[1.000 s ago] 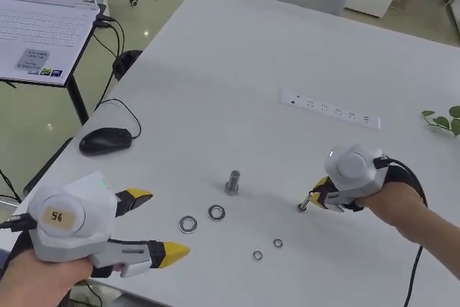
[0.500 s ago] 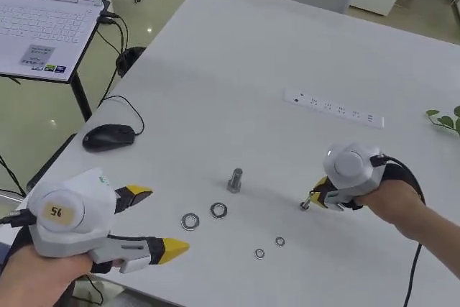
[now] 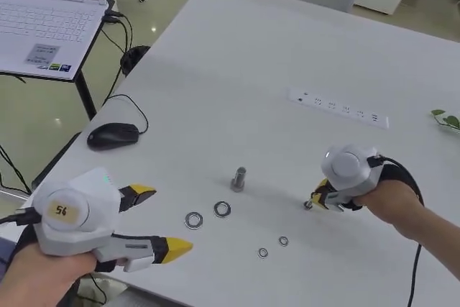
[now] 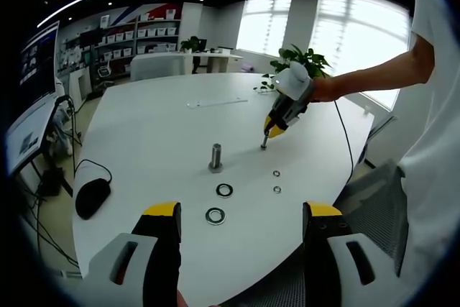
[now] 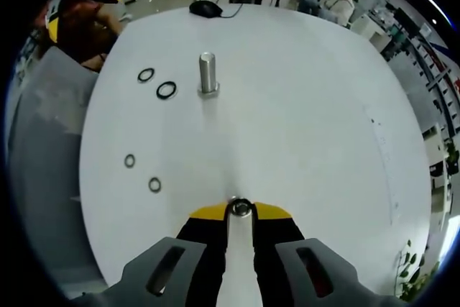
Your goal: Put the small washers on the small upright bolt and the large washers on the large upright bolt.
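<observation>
On bench (image 3: 237,70), right tongs (image 3: 320,200) clamped on small bolt (image 5: 241,208); left tongs (image 4: 241,211) apart, near two large washers (image 3: 222,210); large bolt (image 3: 239,178) upright just beyond; small washers (image 3: 283,241) nearer right tongs.

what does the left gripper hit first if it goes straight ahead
Probably the nearer large washer, dead ahead of the left gripper; its height over the table is unclear.

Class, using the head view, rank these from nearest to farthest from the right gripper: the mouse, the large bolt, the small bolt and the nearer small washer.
1. small bolt, at the tips of the right gripper.
2. nearer small washer, just left of it, toward the person.
3. large bolt, further left, upright.
4. mouse, far left.
</observation>
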Tool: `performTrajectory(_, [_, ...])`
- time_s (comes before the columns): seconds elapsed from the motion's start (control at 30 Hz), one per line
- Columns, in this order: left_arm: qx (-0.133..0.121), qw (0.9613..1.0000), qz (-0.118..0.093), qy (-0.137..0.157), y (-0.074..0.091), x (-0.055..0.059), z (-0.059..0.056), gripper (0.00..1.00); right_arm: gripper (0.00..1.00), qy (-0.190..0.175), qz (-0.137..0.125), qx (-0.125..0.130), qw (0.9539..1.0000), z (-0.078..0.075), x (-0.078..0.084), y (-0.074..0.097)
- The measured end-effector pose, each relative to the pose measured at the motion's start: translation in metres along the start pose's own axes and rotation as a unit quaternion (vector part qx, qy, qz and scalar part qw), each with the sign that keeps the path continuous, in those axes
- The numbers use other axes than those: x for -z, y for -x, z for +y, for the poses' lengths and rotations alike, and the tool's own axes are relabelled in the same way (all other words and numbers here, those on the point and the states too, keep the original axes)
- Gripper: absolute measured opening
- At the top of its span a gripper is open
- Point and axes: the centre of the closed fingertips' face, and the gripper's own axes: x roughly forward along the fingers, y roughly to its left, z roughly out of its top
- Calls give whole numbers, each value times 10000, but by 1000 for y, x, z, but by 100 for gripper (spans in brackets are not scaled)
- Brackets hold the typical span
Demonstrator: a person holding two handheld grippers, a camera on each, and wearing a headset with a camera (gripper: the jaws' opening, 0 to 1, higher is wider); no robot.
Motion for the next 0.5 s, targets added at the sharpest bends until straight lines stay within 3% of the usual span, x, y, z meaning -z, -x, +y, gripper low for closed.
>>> performTrajectory(0.5, [-51,10000,29,8,2,0,2,68,13,-128,154,-18,9998,5,7,-24])
